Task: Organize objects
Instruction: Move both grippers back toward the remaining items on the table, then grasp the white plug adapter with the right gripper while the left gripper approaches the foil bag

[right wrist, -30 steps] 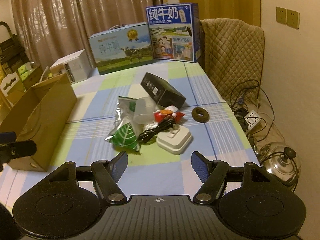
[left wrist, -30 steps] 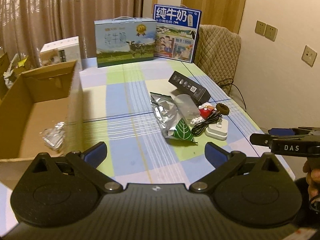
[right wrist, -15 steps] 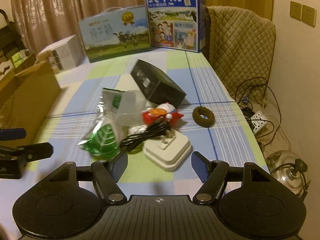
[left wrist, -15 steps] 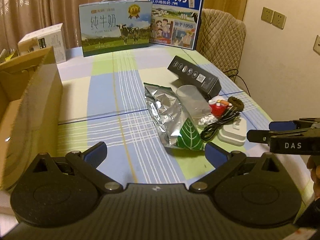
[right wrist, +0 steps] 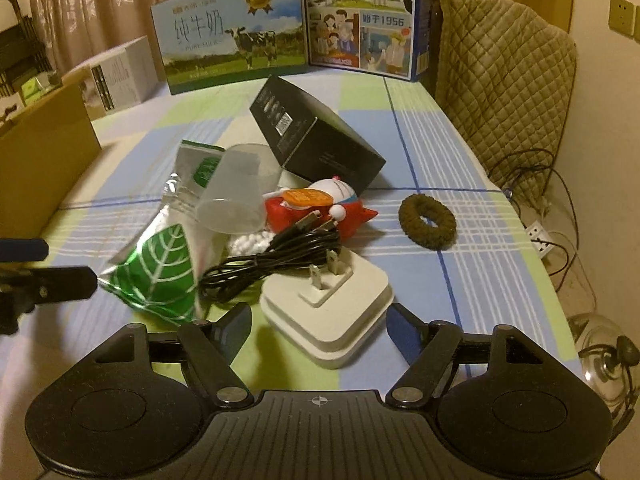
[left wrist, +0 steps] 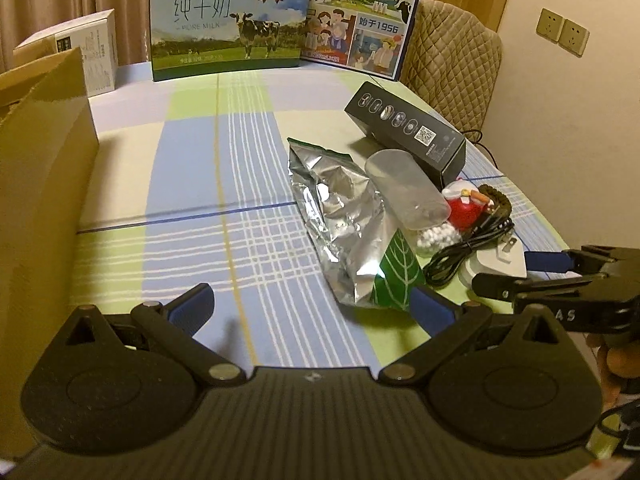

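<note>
Up close, right gripper (right wrist: 320,326) seen with jaws spread, just widened further, nothing pressed between the pads; white charger block (right wrist: 326,308) sat between the tips at lower centre. Judged hard, smooth, fairly light; best taken across its flat sides, clear of the upright prongs. Black cable (right wrist: 260,260) coiled against it, limp, likely to trail. Left gripper (left wrist: 310,306) likewise open and empty, foil bag (left wrist: 352,236) just beyond its right tip; crinkly, slippery, soft. Clear cup (right wrist: 236,192) at centre, thin, crushable. Cardboard box (left wrist: 40,184) at left edge.
</note>
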The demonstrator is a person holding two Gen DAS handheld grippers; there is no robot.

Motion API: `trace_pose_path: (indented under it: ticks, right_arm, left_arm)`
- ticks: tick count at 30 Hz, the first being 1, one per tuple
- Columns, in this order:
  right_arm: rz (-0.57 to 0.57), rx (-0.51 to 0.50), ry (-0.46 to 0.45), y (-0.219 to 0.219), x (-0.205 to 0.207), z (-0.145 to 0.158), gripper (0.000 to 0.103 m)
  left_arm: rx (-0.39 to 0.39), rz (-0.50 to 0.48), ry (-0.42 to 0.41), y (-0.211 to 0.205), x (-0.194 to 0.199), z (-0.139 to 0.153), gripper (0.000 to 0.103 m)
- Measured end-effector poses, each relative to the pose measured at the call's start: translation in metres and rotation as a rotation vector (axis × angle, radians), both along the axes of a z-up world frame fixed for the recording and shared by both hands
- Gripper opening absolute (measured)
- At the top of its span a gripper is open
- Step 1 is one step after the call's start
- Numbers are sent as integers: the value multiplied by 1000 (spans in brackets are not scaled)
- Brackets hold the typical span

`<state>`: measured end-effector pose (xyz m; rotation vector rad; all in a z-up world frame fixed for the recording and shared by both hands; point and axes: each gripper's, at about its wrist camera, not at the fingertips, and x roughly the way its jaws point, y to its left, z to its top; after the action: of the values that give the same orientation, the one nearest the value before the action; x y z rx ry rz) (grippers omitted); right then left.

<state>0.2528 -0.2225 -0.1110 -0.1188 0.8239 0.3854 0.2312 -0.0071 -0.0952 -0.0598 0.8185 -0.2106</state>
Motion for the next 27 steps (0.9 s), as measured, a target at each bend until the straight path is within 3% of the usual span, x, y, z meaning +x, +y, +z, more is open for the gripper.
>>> trace_pose_path:
  ticks: [5, 15, 23, 25, 27]
  right_arm:
    - [5, -1, -6, 2, 10, -3, 78]
    - [4, -16, 18, 6, 16, -10, 78]
    - [-71, 8, 44, -2, 9, -4, 76]
    - [-81, 11, 50, -4, 5, -3, 76]
    - [-87, 12, 49, -5, 2, -2, 76]
  left_arm:
    - [-45, 21, 20, 3, 11, -4, 102]
    - [-58, 14, 38, 1, 13, -7, 102]
    - [-73, -24, 31, -13, 20, -9, 102]
    - [-79, -33, 32, -17, 24, -10, 100]
    - [-79, -41, 41, -22, 29, -12, 92]
